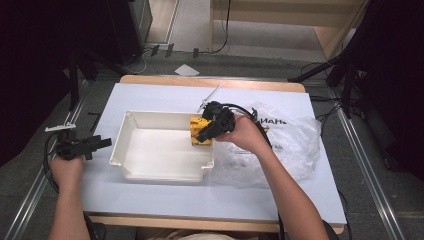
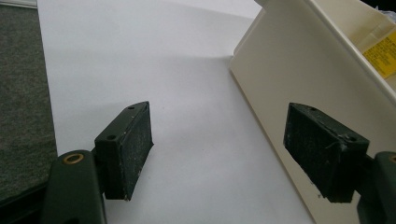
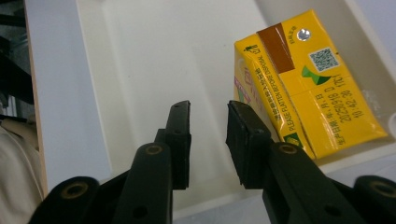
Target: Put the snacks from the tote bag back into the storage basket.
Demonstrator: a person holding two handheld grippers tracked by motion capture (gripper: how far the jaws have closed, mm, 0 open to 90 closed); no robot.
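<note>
Yellow cardboard marks the thing in play: a small drink carton lying inside the cream plastic tray, tucked against the tray's right wall near its far right corner. The tray itself sits in the middle of the white-topped table, with a crumpled clear plastic bag spread over the table's right side.

The right gripper hangs over that same corner of the tray, its jaws parted only narrowly with nothing between them. In the right gripper view the carton lies just to the right of the jaws and a little ahead, beside the outer face of the right-hand jaw rather than in the gap; whether that jaw grazes the carton's edge is hard to make out. The carton's long axis runs roughly along the tray's right wall, slanting away from the jaw line, and its printed side faces up.

The left gripper rests low at the table's left edge, jaws wide and empty, pointing at the tray's left outer wall, well apart from the carton. The right hand is plainly the nearer one, and any fresh grasp would probably need the jaws shifted sideways toward the wall and opened wider
</note>
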